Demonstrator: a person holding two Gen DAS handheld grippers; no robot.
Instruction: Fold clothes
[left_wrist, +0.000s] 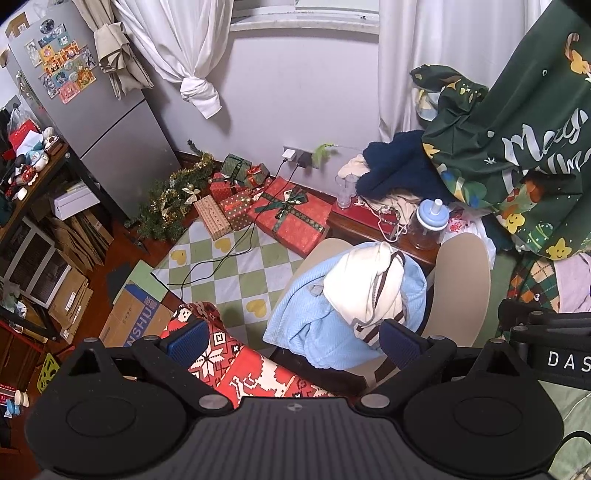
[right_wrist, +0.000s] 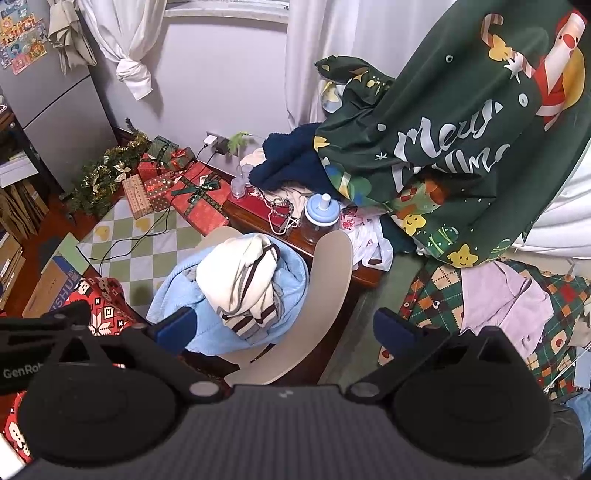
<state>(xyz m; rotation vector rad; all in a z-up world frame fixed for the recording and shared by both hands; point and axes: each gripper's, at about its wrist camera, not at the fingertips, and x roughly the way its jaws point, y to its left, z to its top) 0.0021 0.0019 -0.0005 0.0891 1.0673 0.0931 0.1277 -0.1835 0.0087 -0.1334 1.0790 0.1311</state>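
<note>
A light blue fleece garment lies heaped on a beige chair. A cream garment with brown stripes sits on top of it. My left gripper hovers open above the chair's near side, with nothing between its fingers. A red snowflake-pattern cloth lies under its left finger. My right gripper is open and empty over the chair's edge. A lilac garment rests on green plaid fabric to the right.
A dark green "Merry Christmas" cloth hangs at upper right. A navy fleece and a blue-lidded jar crowd the wooden side table. Wrapped gifts, cables, a checked mat and cardboard boxes cover the floor.
</note>
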